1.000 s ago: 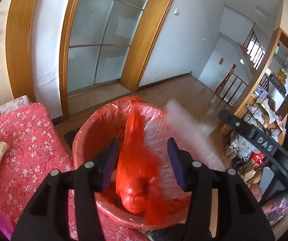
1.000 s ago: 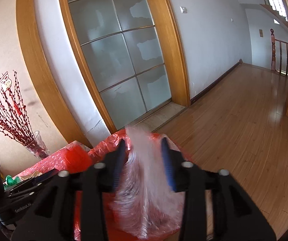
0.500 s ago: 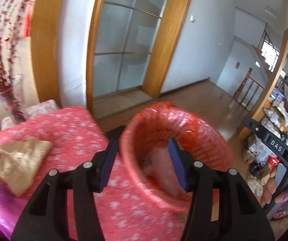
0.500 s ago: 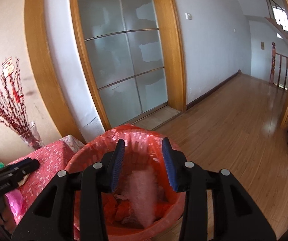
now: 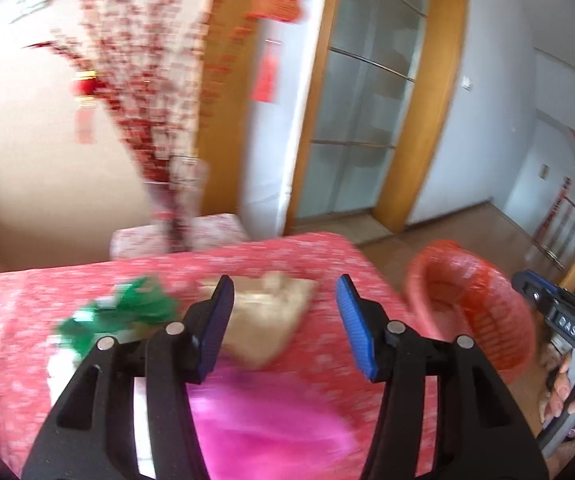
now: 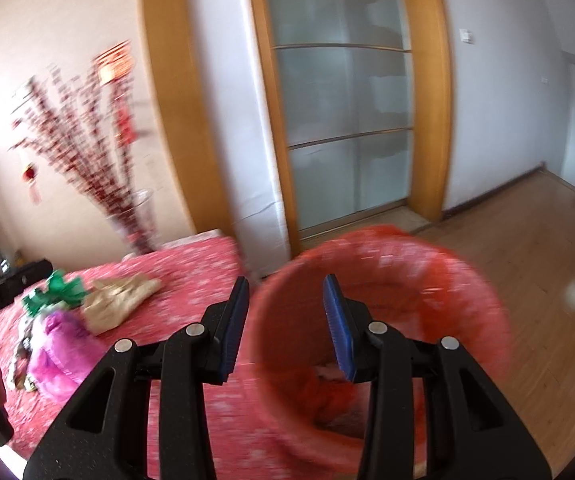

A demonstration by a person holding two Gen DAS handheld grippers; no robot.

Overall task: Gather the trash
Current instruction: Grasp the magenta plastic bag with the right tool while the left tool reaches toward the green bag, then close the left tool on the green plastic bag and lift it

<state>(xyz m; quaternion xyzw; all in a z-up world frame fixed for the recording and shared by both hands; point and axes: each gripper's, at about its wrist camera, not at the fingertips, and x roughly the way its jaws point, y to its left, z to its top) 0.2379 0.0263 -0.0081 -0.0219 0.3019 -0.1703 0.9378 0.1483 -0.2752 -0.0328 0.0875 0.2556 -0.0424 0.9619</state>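
Note:
My left gripper [image 5: 283,320] is open and holds nothing; it hangs over the red flowered tablecloth [image 5: 27,320], facing a crumpled tan wrapper [image 5: 271,320]. A green wrapper [image 5: 123,316] lies to its left and a pink bag [image 5: 267,428] lies just below the fingers. The red-lined trash basket [image 5: 483,312] stands off the table's right end. My right gripper [image 6: 285,320] is open and holds nothing, above the basket's near rim [image 6: 283,360]; red and clear plastic lie inside the basket. In the right wrist view the tan wrapper [image 6: 119,300], green wrapper [image 6: 55,292] and pink bag [image 6: 63,356] sit at left.
A glass vase with red blossom branches [image 5: 175,196] stands behind the table on a small covered stand. A frosted glass door in a wooden frame [image 6: 343,120] is behind the basket. Wooden floor [image 6: 527,260] stretches to the right. Shelves with clutter stand at the far right in the left wrist view.
Both grippers let their plastic fall into the basket, the left red, the right clear. The left then swung left over the table's trash. The right view swung left too; both frames are now blurred.

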